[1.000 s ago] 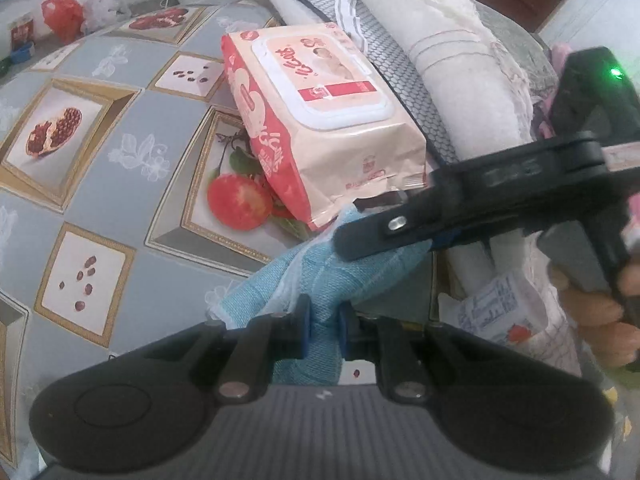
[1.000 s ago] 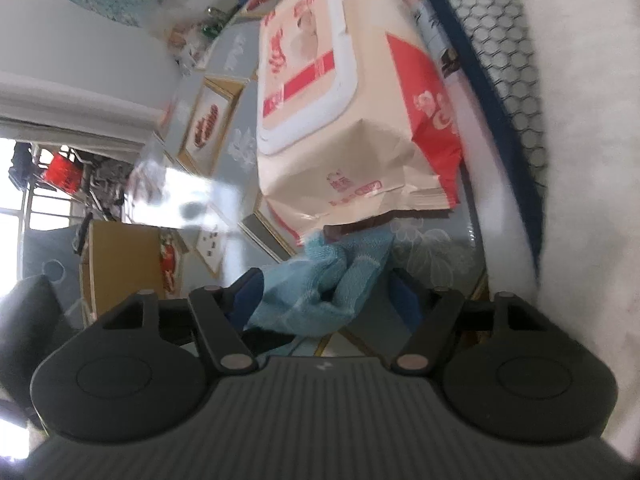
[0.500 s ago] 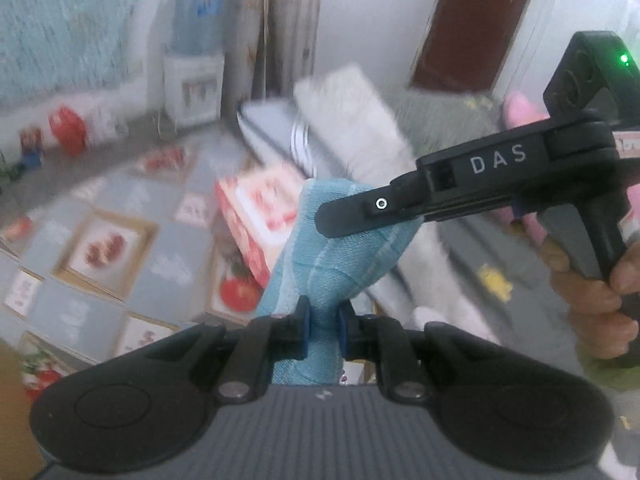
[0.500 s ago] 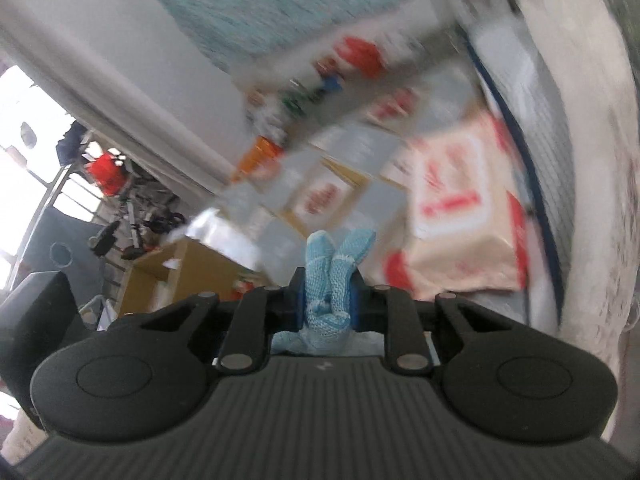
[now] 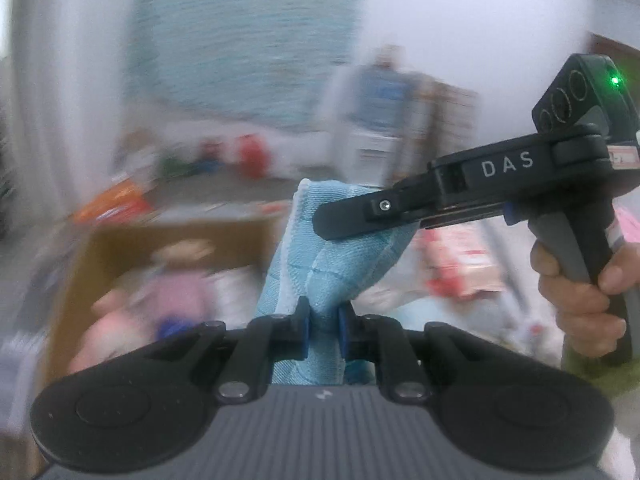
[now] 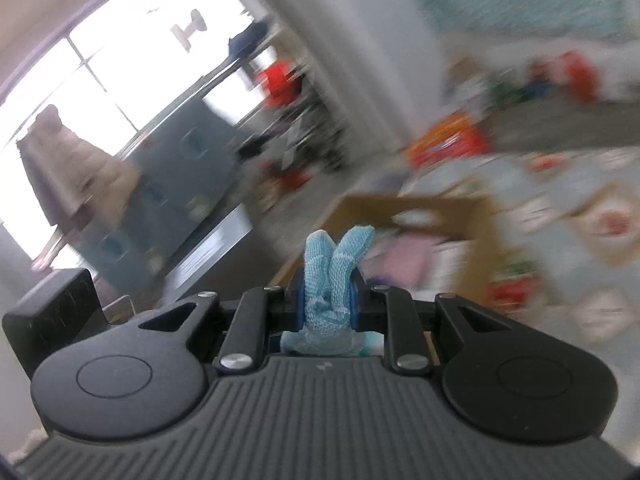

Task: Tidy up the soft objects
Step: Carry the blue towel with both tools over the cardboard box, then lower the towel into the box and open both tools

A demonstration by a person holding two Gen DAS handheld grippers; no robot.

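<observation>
The light blue cloth (image 5: 320, 264) hangs in the air, pinched at two places. In the left wrist view the left claw (image 5: 323, 332) is closed on its lower part at the bottom centre of the frame, the blue pads pressing the fabric from both sides. The right claw (image 5: 348, 220) comes in from the right of that frame, its black fingers (image 5: 360, 216) lying across the cloth's upper part, with the person's right hand (image 5: 580, 288) around its handle at the far right. The right wrist view confirms the hold: there the right claw (image 6: 326, 304) is clamped on a bunched fold of the cloth (image 6: 338, 268), whose two ends stick up just above the pads.

Everything behind is badly blurred. A brown cardboard box (image 6: 420, 208) shows at the centre right of the right wrist view, and as a brown shape (image 5: 168, 236) at the centre left of the left wrist view; it seems to hold pink and pale soft things, though I cannot tell what they are. A patterned surface (image 6: 580, 216) lies at the right of the right wrist view.

As a judgement, the task is partway through: the cloth is off any surface and not yet put down. If the box is the collecting place, carrying it over and releasing it remain. How many other soft objects are left cannot be told.
</observation>
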